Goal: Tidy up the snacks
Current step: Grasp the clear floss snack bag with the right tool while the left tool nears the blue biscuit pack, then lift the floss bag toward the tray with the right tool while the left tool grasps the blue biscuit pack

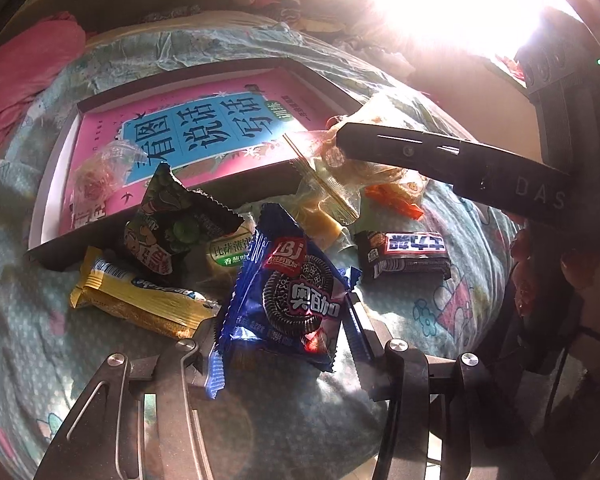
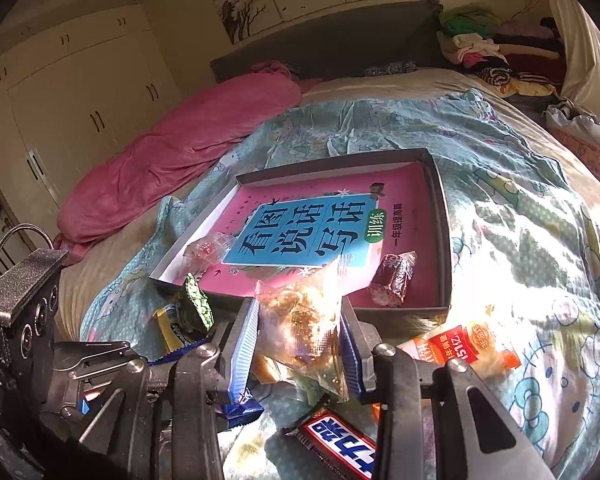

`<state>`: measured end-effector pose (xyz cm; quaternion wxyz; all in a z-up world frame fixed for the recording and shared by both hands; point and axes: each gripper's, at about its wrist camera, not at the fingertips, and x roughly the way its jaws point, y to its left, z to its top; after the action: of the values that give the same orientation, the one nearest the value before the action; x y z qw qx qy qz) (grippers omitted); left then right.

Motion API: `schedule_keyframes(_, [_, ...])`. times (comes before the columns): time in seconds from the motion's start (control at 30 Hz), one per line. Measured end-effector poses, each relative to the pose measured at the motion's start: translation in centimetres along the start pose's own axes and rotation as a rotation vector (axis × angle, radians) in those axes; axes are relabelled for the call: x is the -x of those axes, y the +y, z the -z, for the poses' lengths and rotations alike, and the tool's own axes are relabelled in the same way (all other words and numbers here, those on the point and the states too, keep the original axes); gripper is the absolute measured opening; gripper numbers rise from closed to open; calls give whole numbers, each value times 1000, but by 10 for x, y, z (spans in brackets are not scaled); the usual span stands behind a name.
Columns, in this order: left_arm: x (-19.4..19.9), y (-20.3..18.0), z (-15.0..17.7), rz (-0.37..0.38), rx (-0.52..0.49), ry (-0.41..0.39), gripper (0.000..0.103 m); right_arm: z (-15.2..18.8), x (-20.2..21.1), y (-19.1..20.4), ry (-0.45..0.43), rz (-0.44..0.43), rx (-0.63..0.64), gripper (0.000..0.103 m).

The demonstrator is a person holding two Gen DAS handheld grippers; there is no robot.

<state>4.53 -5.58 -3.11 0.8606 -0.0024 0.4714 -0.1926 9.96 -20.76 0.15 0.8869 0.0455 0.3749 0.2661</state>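
Note:
My left gripper (image 1: 284,328) sits low over the bedspread, its jaws shut on the sides of a blue sandwich-cookie packet (image 1: 288,300). My right gripper (image 2: 300,352) is shut on a clear bag of brown snack (image 2: 300,328), held just in front of the near wall of a shallow dark box (image 2: 444,240). The box has a pink book in its bottom. On the book lie a clear-wrapped red sweet (image 2: 206,250) and a brown wrapped sweet (image 2: 392,280). In the left wrist view one finger of the right gripper (image 1: 440,160) crosses from the right.
Loose on the bedspread lie a yellow wafer pack (image 1: 140,296), a green pea packet (image 1: 172,224), a green-and-white biscuit (image 1: 228,248), a dark chocolate bar (image 2: 340,440) and an orange-white packet (image 2: 460,348). A pink quilt (image 2: 180,148) lies to the left; sun glare washes out the right.

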Motion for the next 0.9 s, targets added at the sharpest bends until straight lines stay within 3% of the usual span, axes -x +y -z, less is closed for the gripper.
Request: schedule_keyframes(0.9, [39,4,-10,41,39,-91,52,-3,19,1,-51,-1,-22,39])
